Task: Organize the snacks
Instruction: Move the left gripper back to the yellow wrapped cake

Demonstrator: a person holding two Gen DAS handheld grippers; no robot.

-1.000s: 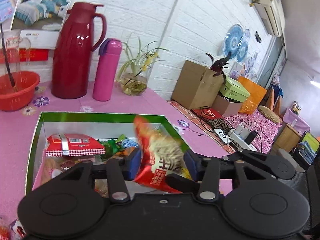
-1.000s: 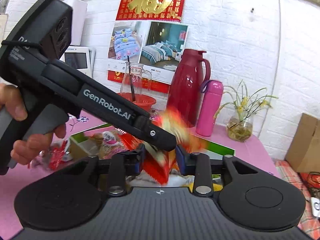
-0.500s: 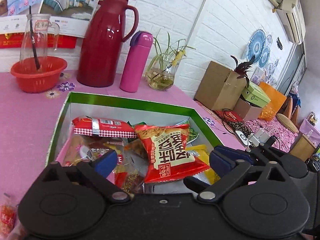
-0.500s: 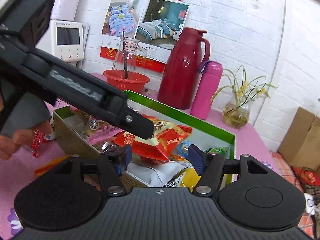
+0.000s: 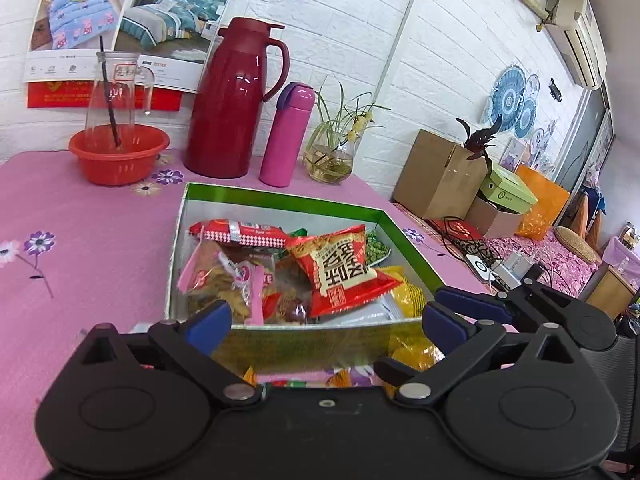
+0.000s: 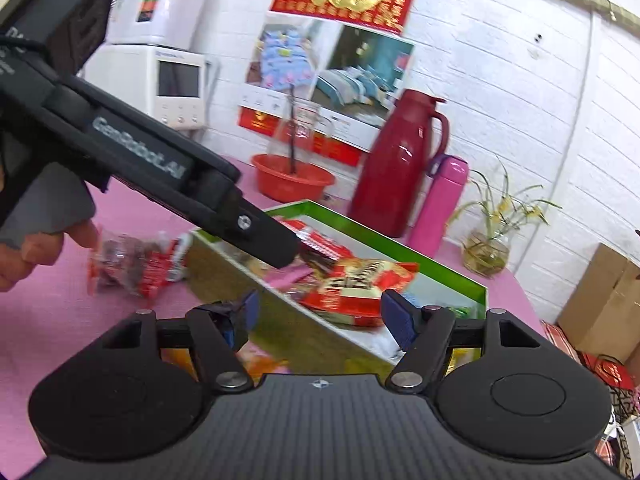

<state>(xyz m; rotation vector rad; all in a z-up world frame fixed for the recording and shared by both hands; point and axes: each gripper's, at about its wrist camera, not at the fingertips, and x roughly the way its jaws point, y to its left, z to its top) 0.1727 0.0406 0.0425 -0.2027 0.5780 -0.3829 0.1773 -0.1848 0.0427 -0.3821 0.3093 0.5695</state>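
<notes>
The red crinkly foil snack packet (image 5: pixel 340 270) lies atop the heap inside the green-rimmed cardboard box (image 5: pixel 280 199). Both the left gripper (image 5: pixel 324 318) and right gripper (image 6: pixel 318 316) stand wide apart, gripping nothing. Next, fetch the clear red-printed packet (image 6: pixel 136 264) on the pink cloth (grip its sealed edge, not the contents).

Red thermos (image 5: pixel 234 100) beside pink flask (image 5: pixel 286 136); red basin (image 5: pixel 118 154) left
</notes>
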